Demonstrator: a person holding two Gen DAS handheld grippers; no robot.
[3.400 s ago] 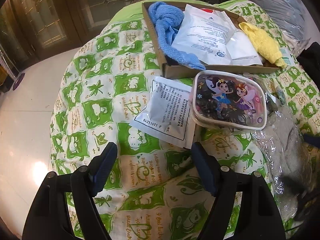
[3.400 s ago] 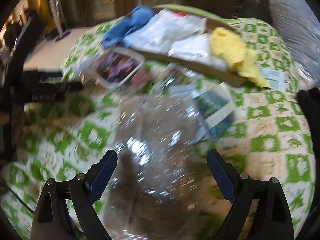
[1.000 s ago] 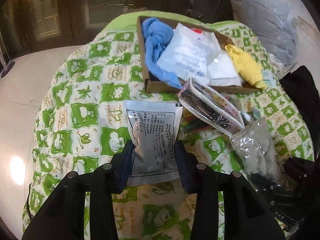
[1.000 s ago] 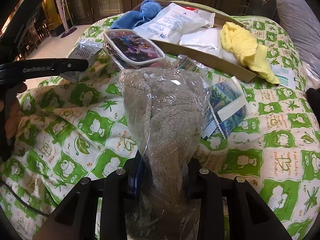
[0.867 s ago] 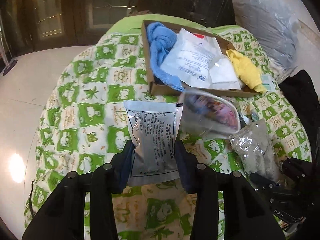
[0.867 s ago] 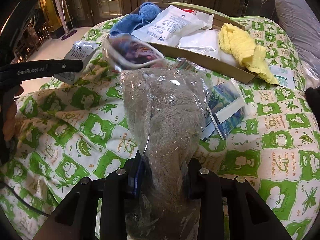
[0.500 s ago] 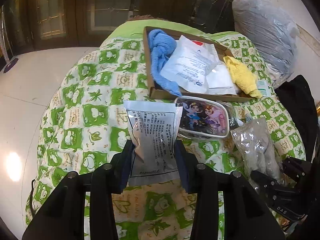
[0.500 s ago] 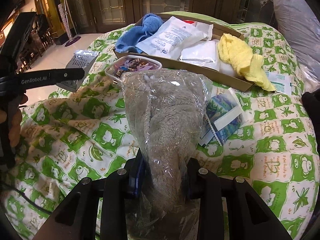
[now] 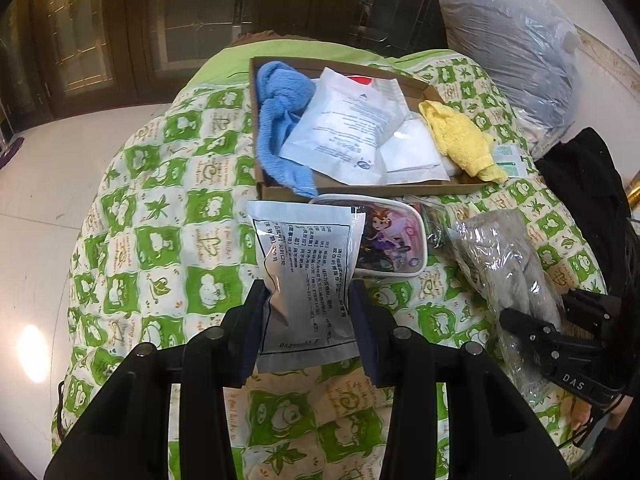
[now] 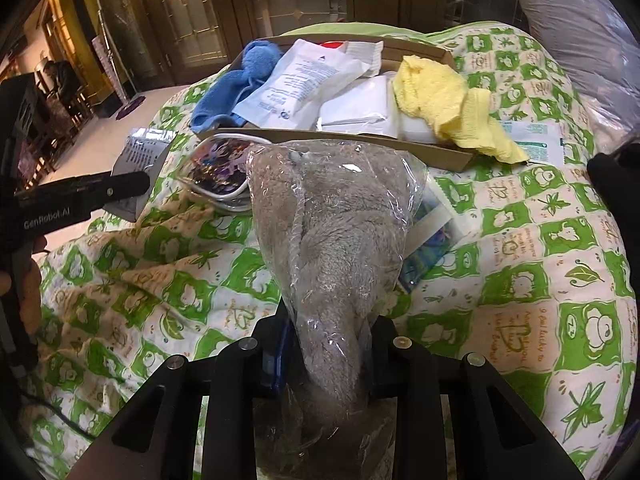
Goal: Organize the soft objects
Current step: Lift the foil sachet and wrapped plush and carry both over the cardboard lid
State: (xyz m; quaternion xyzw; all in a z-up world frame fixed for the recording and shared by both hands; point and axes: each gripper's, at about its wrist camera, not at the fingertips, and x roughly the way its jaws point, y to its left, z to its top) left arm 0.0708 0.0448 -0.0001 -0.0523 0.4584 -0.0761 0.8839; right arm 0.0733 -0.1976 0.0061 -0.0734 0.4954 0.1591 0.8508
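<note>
My left gripper [image 9: 307, 320] is shut on a silver foil pouch [image 9: 306, 264] with printed black text, held above the quilt. In the right wrist view my right gripper [image 10: 327, 344] pinches a grey plush toy in a clear plastic bag [image 10: 332, 236]; its jaws are still closing on it. The same bagged plush [image 9: 508, 276] shows at the right of the left wrist view. Beyond both lies a shallow cardboard box [image 9: 360, 190] holding a blue towel [image 9: 280, 116], a white pouch [image 9: 348, 132] and a yellow cloth [image 9: 460, 140].
A fairy-print pouch [image 9: 396, 240] lies in front of the box on the green and white quilt [image 9: 160, 220]. A small blue packet [image 10: 432, 240] rests beside the plush. A large grey plastic sack [image 9: 516, 52] stands at the back right; tiled floor [image 9: 40, 184] lies to the left.
Both grippers have risen a little with their loads. The fairy-print pouch, tilted up on edge a second ago, now lies flat in front of the box.
</note>
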